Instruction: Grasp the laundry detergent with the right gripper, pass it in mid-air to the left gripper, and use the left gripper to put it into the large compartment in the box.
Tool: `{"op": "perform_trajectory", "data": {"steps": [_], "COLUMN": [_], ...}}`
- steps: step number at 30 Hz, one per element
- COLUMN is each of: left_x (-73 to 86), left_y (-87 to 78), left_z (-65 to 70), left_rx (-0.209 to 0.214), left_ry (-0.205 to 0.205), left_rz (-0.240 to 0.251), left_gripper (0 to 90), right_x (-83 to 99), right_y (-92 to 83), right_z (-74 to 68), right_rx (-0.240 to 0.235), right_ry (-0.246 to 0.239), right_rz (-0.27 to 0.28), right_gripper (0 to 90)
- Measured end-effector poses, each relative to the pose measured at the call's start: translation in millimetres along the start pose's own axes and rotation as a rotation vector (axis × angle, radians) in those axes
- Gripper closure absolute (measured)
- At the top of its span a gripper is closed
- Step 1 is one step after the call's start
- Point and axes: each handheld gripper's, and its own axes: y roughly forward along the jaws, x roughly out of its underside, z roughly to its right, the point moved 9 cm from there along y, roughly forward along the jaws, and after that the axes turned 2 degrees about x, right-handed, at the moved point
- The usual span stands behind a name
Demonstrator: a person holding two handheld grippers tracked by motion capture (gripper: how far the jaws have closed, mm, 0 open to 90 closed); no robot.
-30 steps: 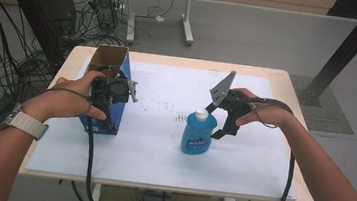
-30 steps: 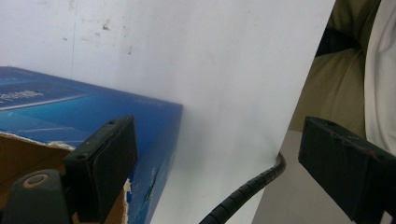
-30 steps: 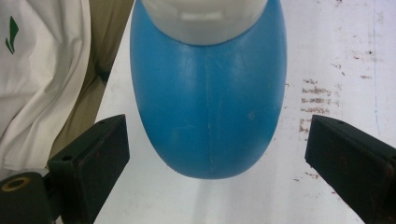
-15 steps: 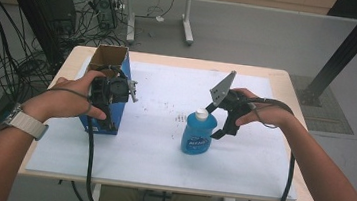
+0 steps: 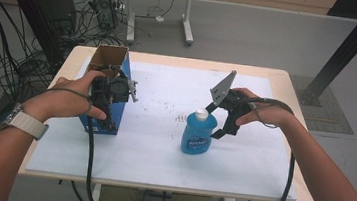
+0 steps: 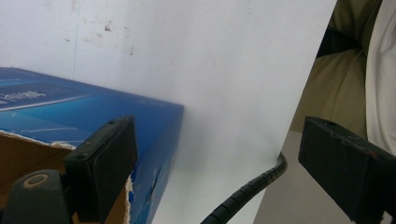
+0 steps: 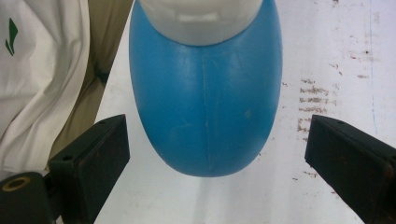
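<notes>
A white-covered table (image 5: 150, 163) is ringed by cabled grey floor (image 5: 25, 59); the left gripper (image 6: 219, 163) is spread beside a blue box (image 5: 101, 59), the right gripper (image 7: 219, 158) spread around a blue bottle (image 5: 197, 135).

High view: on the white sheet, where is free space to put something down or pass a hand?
The white sheet is bare between the blue box and the blue bottle, along its near edge, and across the far side behind the bottle. It is crowded at the left around the box with the left gripper, and around the bottle, where the right gripper hovers.
</notes>
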Motion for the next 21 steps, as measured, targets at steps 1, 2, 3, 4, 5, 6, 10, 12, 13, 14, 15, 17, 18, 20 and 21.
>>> {"op": "perform_trajectory", "data": {"steps": [1,2,3,4,5,6,10,12,13,14,15,17,18,20,21], "left_x": [0.0,0.2,0.1,0.1,0.2,-0.2,-1.0,-1.2,-1.4,-1.2,-1.3,-0.9,-0.7,-0.4,-0.5], "left_y": [0.1,0.0,0.0,0.1,-0.1,0.0,-0.3,-0.6,-0.4,-0.4,-0.3,-0.7,-0.8,-1.1,-0.8], "left_z": [0.0,-0.3,-0.2,-0.3,-0.4,-0.1,-0.3,-0.8,-0.9,-1.0,-1.0,-1.1,-0.9,-1.2,-1.6], "left_rx": [-0.001,-0.003,-0.002,-0.003,-0.002,-0.001,-0.002,-0.003,-0.003,-0.003,-0.003,-0.002,-0.002,-0.003,-0.006], "left_ry": [-0.002,0.001,-0.001,-0.004,0.001,-0.001,0.000,0.001,0.000,0.003,0.002,0.002,-0.002,0.000,0.001], "left_rz": [0.004,0.003,0.004,0.004,0.000,0.002,0.002,0.002,0.005,0.003,0.004,0.000,0.000,0.000,0.005], "left_gripper": [12.3,12.4,12.3,12.4,12.3,12.4,12.4,12.4,12.4,12.4,12.4,12.4,12.4,12.4,12.4], "right_x": [0.2,0.2,0.2,0.1,-0.1,-0.2,-0.3,0.0,0.2,0.5,0.7,0.7,0.5,0.1,0.0], "right_y": [-0.2,-0.2,-0.2,-0.2,-0.3,-0.2,-0.8,-1.1,-1.2,-1.2,-1.4,-1.5,-1.6,-1.9,-1.9], "right_z": [0.0,0.0,0.0,-0.1,-0.2,-0.2,-0.2,-0.2,-0.2,-0.2,0.0,0.2,0.2,0.3,0.4], "right_rx": [0.000,0.001,0.001,0.001,0.000,0.000,0.001,0.001,0.000,0.001,0.002,0.002,0.002,0.002,0.002], "right_ry": [0.001,0.001,0.001,0.001,0.001,0.002,0.001,0.001,0.001,0.004,0.006,0.007,0.006,0.003,0.003], "right_rz": [-0.001,-0.001,-0.001,0.000,0.000,0.001,0.003,0.003,0.002,0.002,0.002,0.002,0.003,0.004,0.005], "right_gripper": [6.4,6.4,6.4,6.4,6.4,6.4,6.4,6.4,6.4,6.4,6.4,6.4,6.5,6.5,6.5]}}
